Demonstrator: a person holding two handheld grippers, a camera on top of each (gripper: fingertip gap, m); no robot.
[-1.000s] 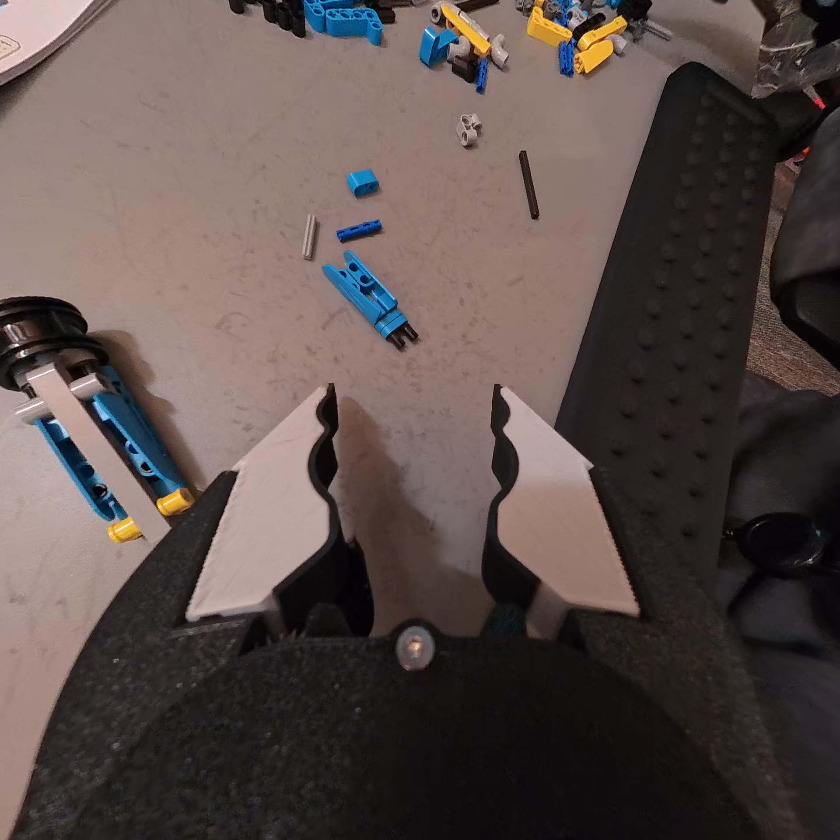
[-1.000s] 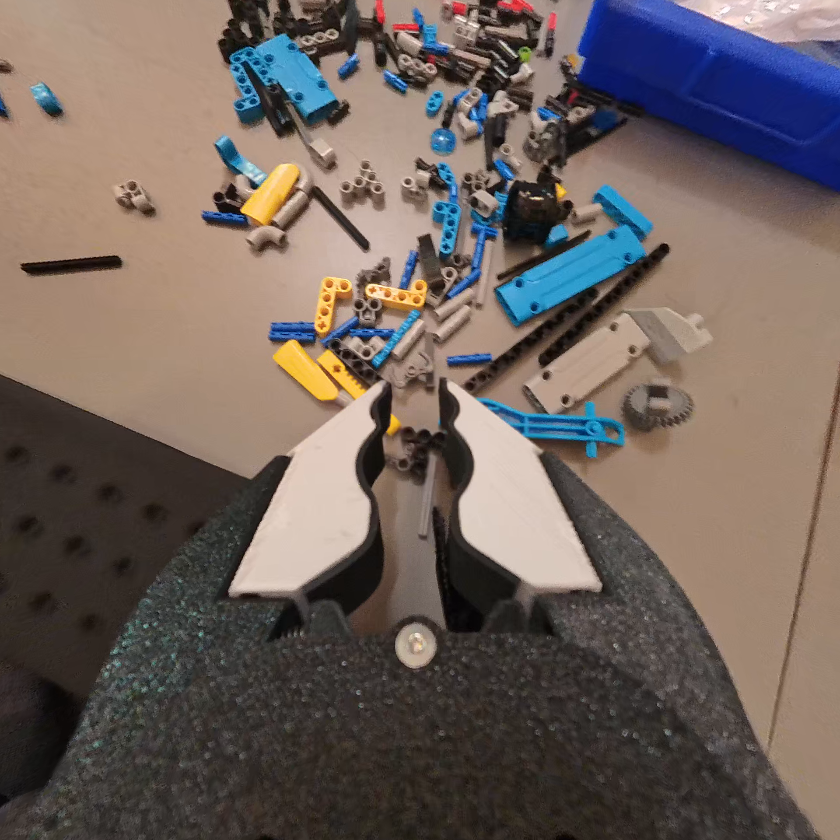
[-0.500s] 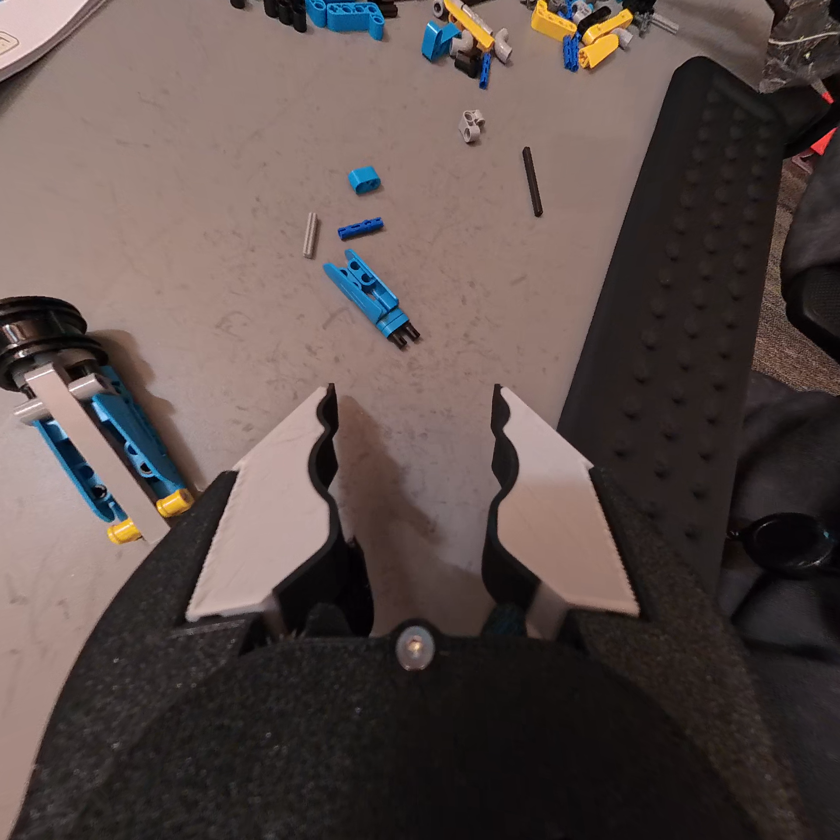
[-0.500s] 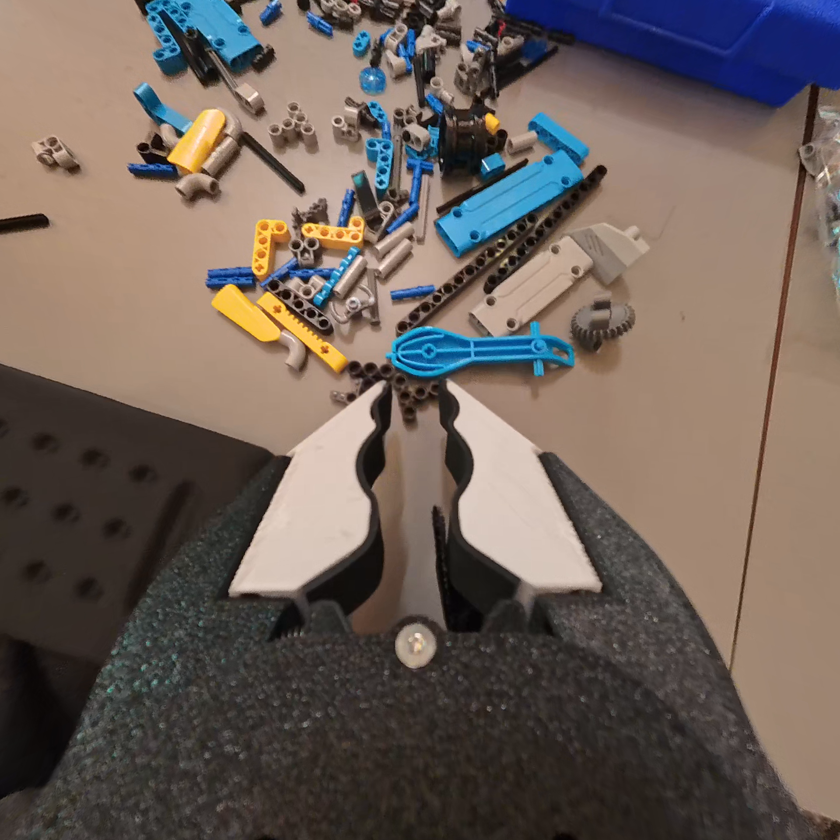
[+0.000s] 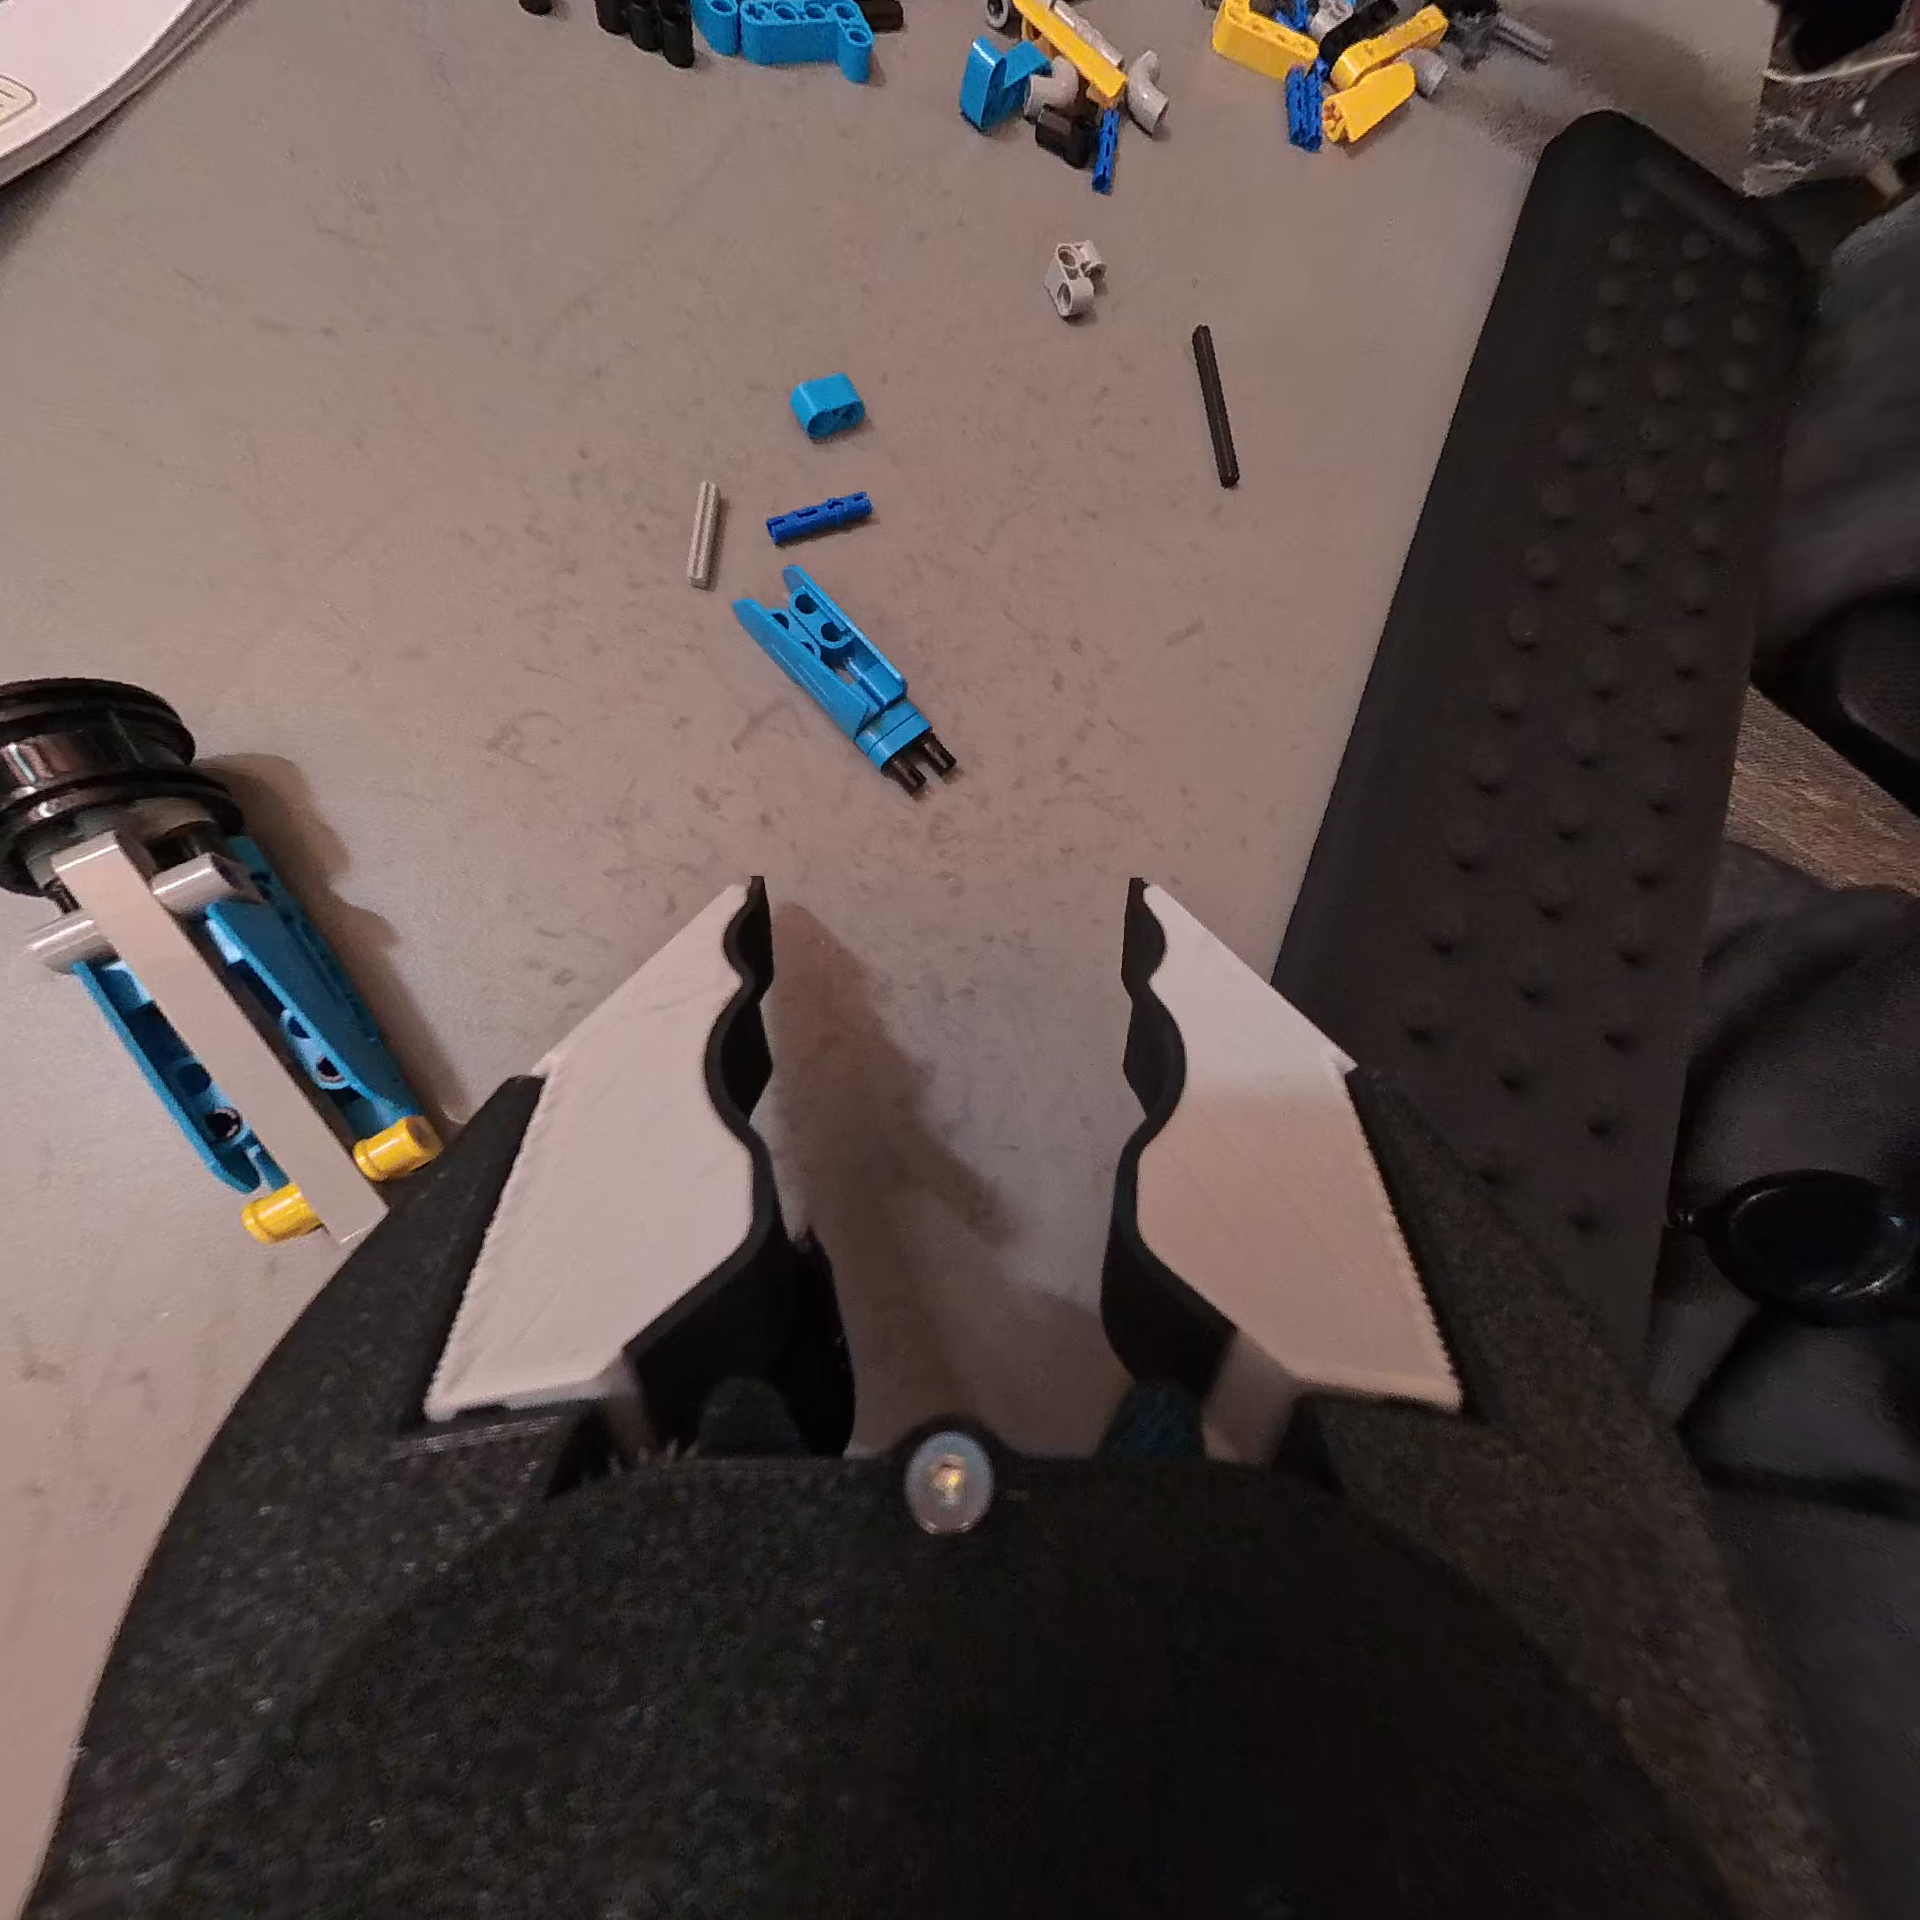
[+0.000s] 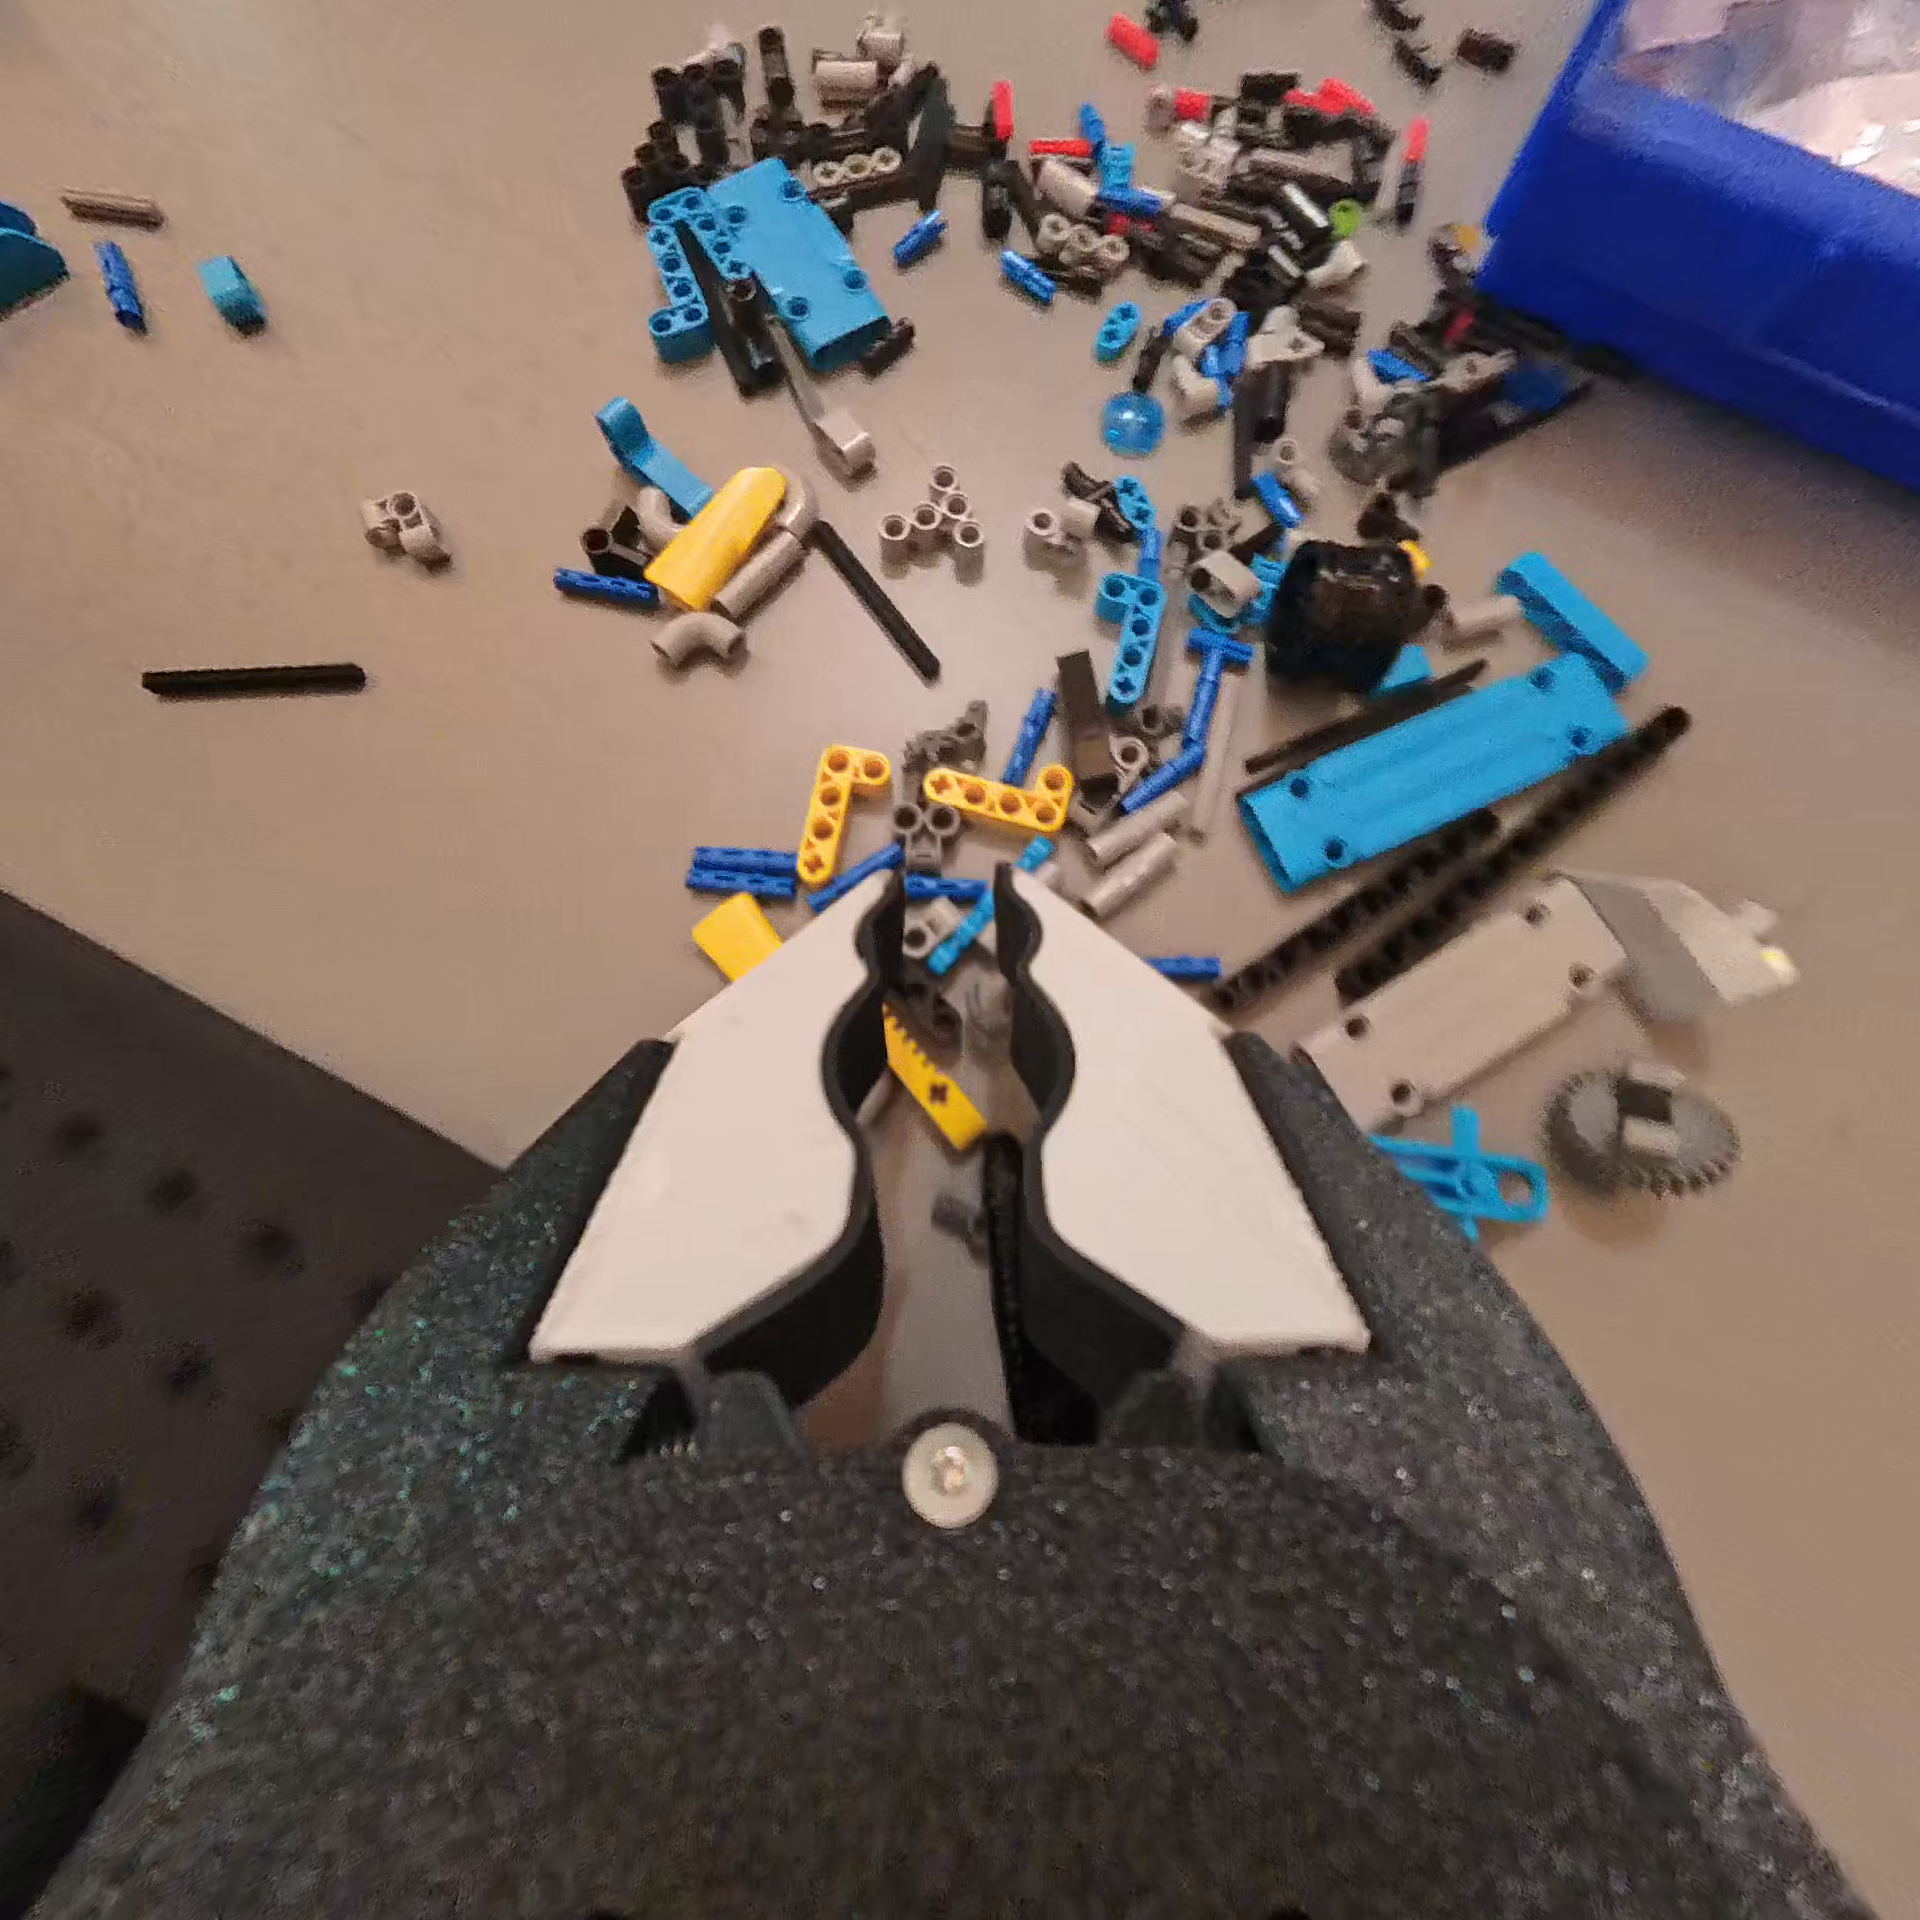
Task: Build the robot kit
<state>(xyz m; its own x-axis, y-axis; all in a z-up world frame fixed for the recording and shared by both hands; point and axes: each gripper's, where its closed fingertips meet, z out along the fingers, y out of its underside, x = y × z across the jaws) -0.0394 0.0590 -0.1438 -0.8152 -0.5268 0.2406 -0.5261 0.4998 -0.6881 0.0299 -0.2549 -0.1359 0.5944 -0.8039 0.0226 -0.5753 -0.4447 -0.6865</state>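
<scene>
1. Over bare grey tabletop [image 5: 312, 436], the left gripper [image 5: 943, 894] hangs with its jaws spread wide and nothing between them; nearest ahead lies a small blue assembly with black pins [image 5: 831, 675].
2. Beside it, a grey axle [image 5: 704, 532] and a dark blue pin [image 5: 819, 516] lie apart: light, hard, probably slippery, best pinched across their length.
3. The right gripper [image 6: 943, 904] hovers, narrowly parted and empty, above a yellow toothed beam [image 6: 930, 1086] in the scattered bricks.

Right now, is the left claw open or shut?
Open. The left claw has a wide gap between its fingers, with only bare table showing there.
</scene>
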